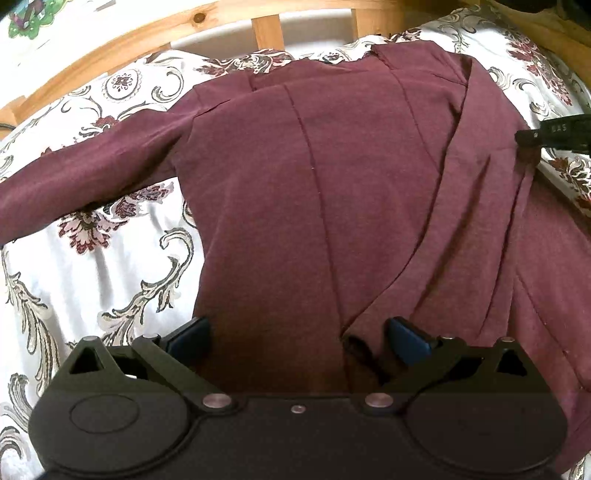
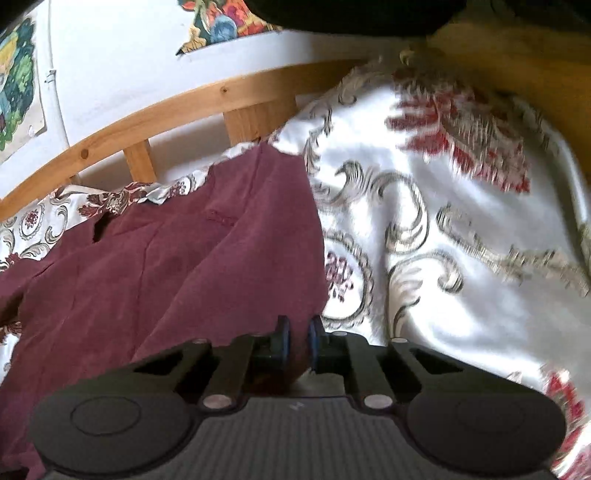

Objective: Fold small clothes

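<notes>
A maroon long-sleeved top (image 1: pixel 314 184) lies flat on a floral bedspread (image 1: pixel 92 277). Its left sleeve (image 1: pixel 85 173) stretches out to the left; its right side is folded inward over the body. My left gripper (image 1: pixel 299 332) is open, its blue-padded fingers (image 1: pixel 406 339) standing wide over the near hem. My right gripper (image 2: pixel 299 339) is shut on the right edge of the top (image 2: pixel 184 266), pinching the fabric between its pads. The right gripper also shows as a dark tip in the left wrist view (image 1: pixel 546 134), at the folded side.
A wooden slatted bed frame (image 1: pixel 266 29) runs along the far edge against a white wall (image 2: pixel 129 74) with colourful pictures (image 2: pixel 18 92). White floral bedspread (image 2: pixel 461 240) spreads to the right of the top. A yellow-brown surface (image 2: pixel 517 55) is at the far right.
</notes>
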